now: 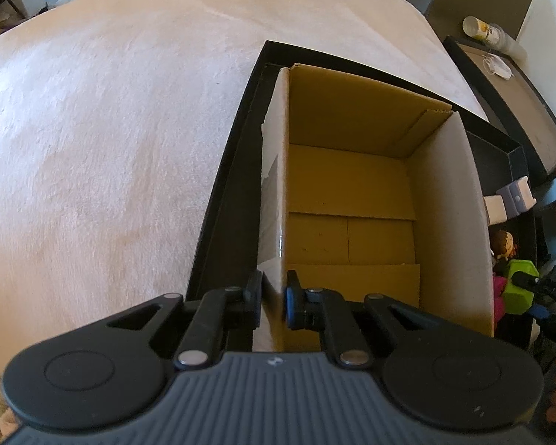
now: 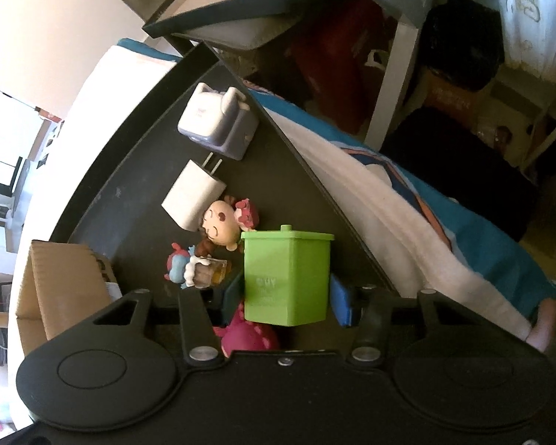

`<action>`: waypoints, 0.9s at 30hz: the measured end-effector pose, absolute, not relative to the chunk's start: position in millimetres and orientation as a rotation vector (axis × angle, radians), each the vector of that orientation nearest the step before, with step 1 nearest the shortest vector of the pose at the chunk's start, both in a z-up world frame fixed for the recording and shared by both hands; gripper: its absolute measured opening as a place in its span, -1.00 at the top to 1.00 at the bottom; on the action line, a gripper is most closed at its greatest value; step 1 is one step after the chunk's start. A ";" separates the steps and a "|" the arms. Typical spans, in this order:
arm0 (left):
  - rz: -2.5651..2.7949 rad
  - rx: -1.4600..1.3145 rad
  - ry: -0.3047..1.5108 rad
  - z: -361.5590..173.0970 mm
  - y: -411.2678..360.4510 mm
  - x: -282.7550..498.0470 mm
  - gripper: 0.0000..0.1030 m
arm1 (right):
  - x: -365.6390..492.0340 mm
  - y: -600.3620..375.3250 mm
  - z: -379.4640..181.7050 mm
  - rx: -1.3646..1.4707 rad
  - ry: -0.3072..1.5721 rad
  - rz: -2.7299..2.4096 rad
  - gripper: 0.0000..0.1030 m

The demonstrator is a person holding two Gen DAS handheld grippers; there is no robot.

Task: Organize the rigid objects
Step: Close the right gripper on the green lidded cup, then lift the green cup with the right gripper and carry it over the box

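Left wrist view: cardboard box (image 1: 352, 185), empty, in black tray (image 1: 222, 193) on bed; left gripper (image 1: 272, 302) fingers pinch its wall. Tray floor: green bin (image 2: 287, 278) between right gripper (image 2: 287, 298) fingers, contact unclear; unsorted purple charger (image 2: 218, 126), white plug (image 2: 192, 200), figurines (image 2: 218, 233). Sorting barely begun.

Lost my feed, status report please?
Left gripper shut on cardboard box wall. Right gripper closing around green bin. Figurines crowd alongside.
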State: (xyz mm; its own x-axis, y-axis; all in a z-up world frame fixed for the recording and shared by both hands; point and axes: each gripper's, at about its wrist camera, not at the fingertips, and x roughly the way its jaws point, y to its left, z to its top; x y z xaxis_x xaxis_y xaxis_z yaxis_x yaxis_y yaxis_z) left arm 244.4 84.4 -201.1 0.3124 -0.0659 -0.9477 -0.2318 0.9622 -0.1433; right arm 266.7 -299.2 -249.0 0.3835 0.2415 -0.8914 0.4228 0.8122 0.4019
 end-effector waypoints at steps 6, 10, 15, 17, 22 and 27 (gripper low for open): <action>0.113 -0.278 1.261 -201.3 85.9 244.3 0.78 | 264.8 -299.5 -238.8 0.652 1.173 -0.110 0.08; 0.108 -0.261 1.260 -199.9 83.8 244.1 0.78 | 263.0 -300.1 -229.4 0.654 1.148 -0.102 0.08; 0.095 -0.249 1.249 -199.2 83.1 240.8 0.78 | 259.8 -299.4 -220.7 0.655 1.130 -0.083 0.08; 0.088 -0.251 1.250 -199.4 83.3 238.5 0.78 | 258.9 -297.4 -217.1 0.651 1.122 -0.076 0.08; 0.070 -0.247 1.247 -197.8 85.3 231.8 0.78 | 259.1 -292.9 -211.7 0.654 1.120 -0.056 0.08; 0.067 -0.250 1.243 -196.3 86.8 232.1 0.78 | 260.1 -281.1 -204.1 0.635 1.119 -0.026 0.08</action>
State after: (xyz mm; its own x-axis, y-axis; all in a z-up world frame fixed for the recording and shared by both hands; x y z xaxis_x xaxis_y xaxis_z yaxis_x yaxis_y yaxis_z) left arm 232.1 86.8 -196.3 0.3238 -0.0854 -0.9423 -0.1857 0.9708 -0.1517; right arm 260.1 -281.1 -204.1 0.4556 0.2892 -0.8419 0.3280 0.8247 0.4608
